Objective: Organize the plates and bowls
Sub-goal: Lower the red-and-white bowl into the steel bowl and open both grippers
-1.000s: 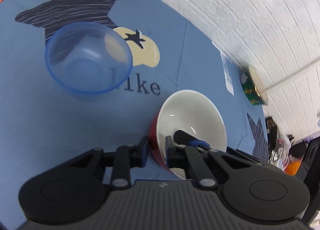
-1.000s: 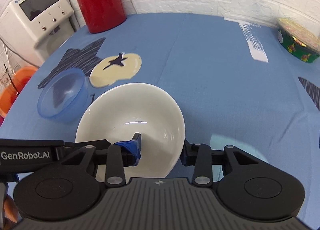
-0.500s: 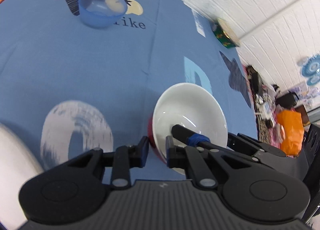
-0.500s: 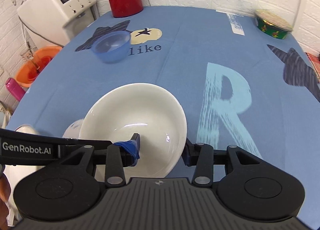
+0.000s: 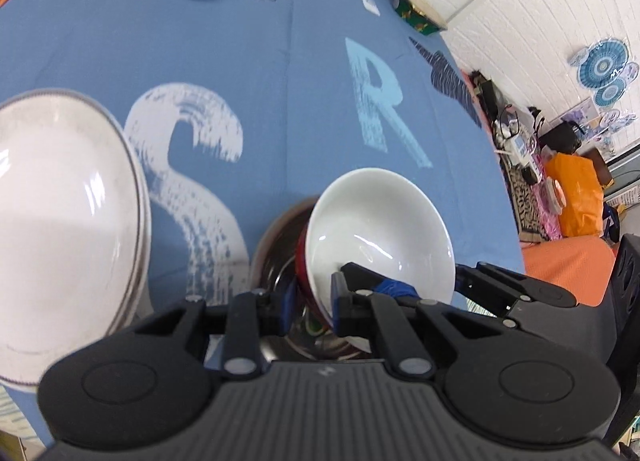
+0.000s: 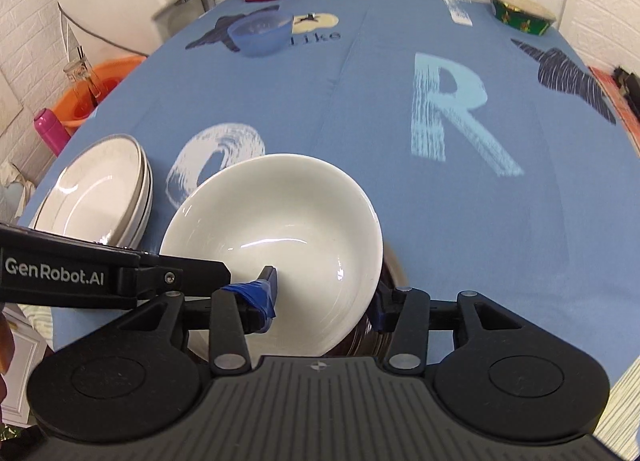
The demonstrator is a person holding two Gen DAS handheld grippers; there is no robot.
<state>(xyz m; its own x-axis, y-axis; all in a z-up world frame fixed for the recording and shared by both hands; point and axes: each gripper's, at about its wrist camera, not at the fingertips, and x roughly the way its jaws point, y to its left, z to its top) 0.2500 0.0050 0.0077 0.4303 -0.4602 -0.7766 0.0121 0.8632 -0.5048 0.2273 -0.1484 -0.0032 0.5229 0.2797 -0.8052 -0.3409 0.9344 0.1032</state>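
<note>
Bowl, white inside and red outside, sits low in the centre of both frames, tilted, over a steel bowl on the blue cloth. Left gripper pinches its rim, one finger outside, one inside. Right gripper spans the near wall of the bowl, taped finger inside, other finger outside; whether both press the wall I cannot tell. Stacked plates lie at left, just beside. A blue bowl stands at upper left, well apart.
</note>
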